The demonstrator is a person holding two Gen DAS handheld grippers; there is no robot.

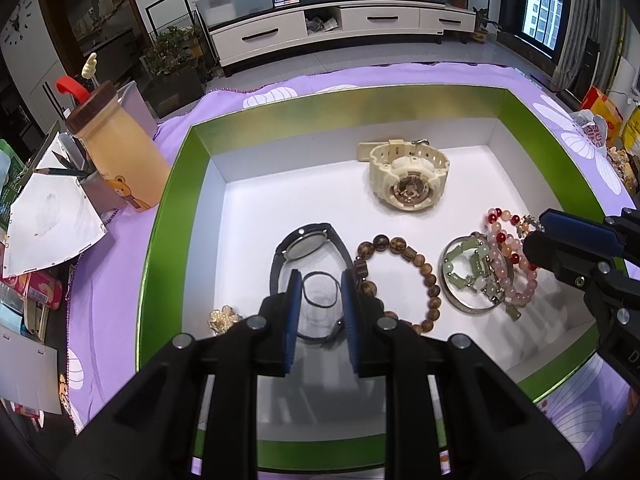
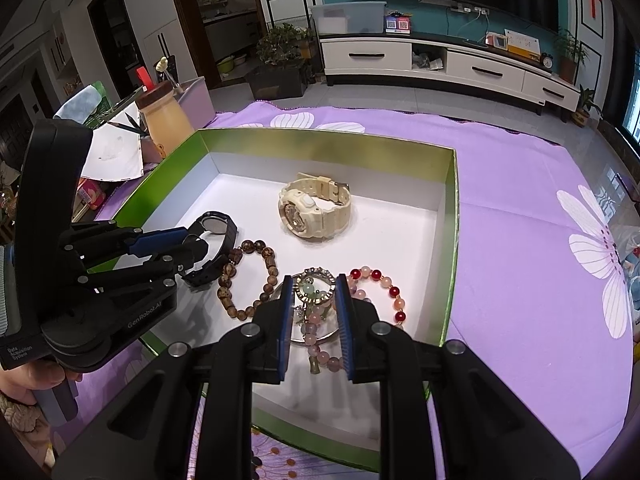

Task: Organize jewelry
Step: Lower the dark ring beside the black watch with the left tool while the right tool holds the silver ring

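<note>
Two hand-held grippers hang over a green-walled box [image 1: 176, 184] with a white floor, standing on a counter draped in a purple flowered cloth [image 2: 520, 184], where the jewelry has been gathered for sorting.

At lower centre of the left wrist view, the left gripper [image 1: 320, 312] hovers with its jaws narrowly parted and nothing between them, framing a thin dark elastic loop [image 1: 320, 290] and the strap of a black watch [image 1: 308, 242]. That suggests one of the two is its likely next pick.

A cream watch [image 1: 404, 174] sits alone toward the far wall of the box, seemingly set apart. The wooden bead bracelet [image 1: 400, 276] lies just beside the black watch, and at right centre a silver bangle [image 1: 472, 276], a jade-green charm bracelet [image 1: 470, 270] and a pink and red bead bracelet [image 1: 506, 256] overlap in a tangle.

The right gripper [image 2: 312, 320], jaws likewise narrow and empty, hangs over that tangle at lower centre of its own view, likely there to separate the pieces.

Only the left wrist view shows a small gold brooch [image 1: 224, 318] at lower left of the box floor, and a bear-printed bottle [image 1: 120, 152] at left. Only the right wrist view shows the person's hand [image 2: 28, 384] on the left tool's handle, and the bare cloth to the right of the box.
</note>
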